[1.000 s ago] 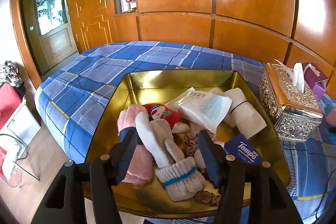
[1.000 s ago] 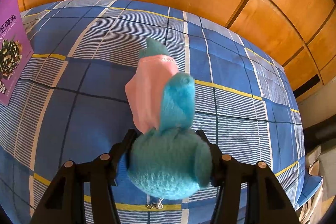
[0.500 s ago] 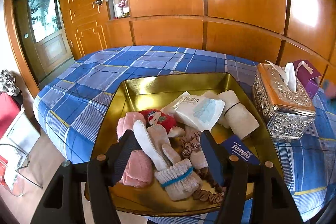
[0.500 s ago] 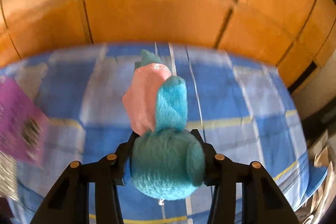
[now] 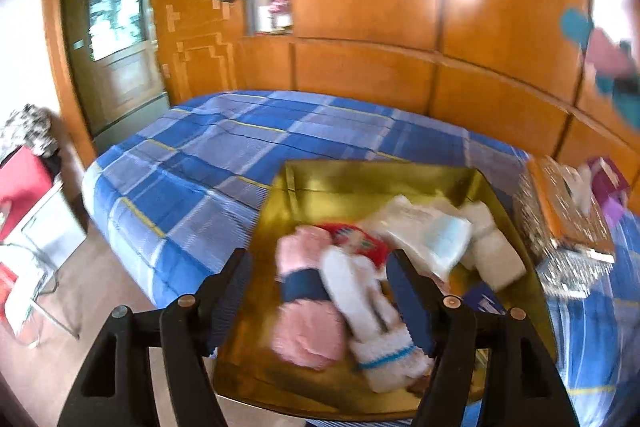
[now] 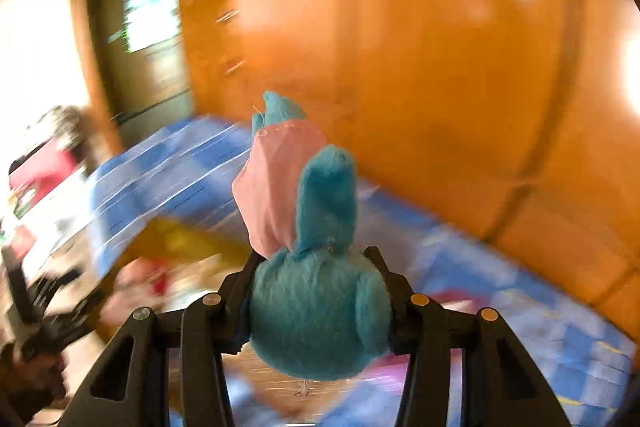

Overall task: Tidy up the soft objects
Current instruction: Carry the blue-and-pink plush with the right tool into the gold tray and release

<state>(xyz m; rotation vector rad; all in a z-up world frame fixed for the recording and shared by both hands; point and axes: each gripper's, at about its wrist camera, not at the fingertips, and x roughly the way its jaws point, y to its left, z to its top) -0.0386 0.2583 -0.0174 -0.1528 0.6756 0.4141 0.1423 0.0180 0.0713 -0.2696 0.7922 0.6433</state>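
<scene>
A gold tray [image 5: 360,171] lies on the bed and holds pink socks [image 5: 308,339], a white sock with a blue band [image 5: 380,327], a red sock [image 5: 360,239], a mask pack [image 5: 424,231] and a white roll [image 5: 492,247]. My left gripper [image 5: 318,267] hovers over the socks. Its jaws are opening and press on nothing. My right gripper [image 6: 314,267] is shut on a teal plush toy [image 6: 320,315] with a pink ear, held in the air. The toy [image 5: 576,27] also shows blurred at the top right of the left wrist view. The tray [image 6: 188,239] lies below and left of the toy.
A silver tissue box [image 5: 568,227] and a purple box [image 5: 608,183] stand right of the tray. The blue plaid bed [image 5: 240,147] meets wooden wardrobe panels [image 5: 360,7] at the back. A door and a red bag [image 5: 20,183] are at the left.
My right gripper has swung up and across with the plush toy, from the bare bedspread to a view of the tray and door. The left jaws have widened and the left gripper has pulled back slightly.
</scene>
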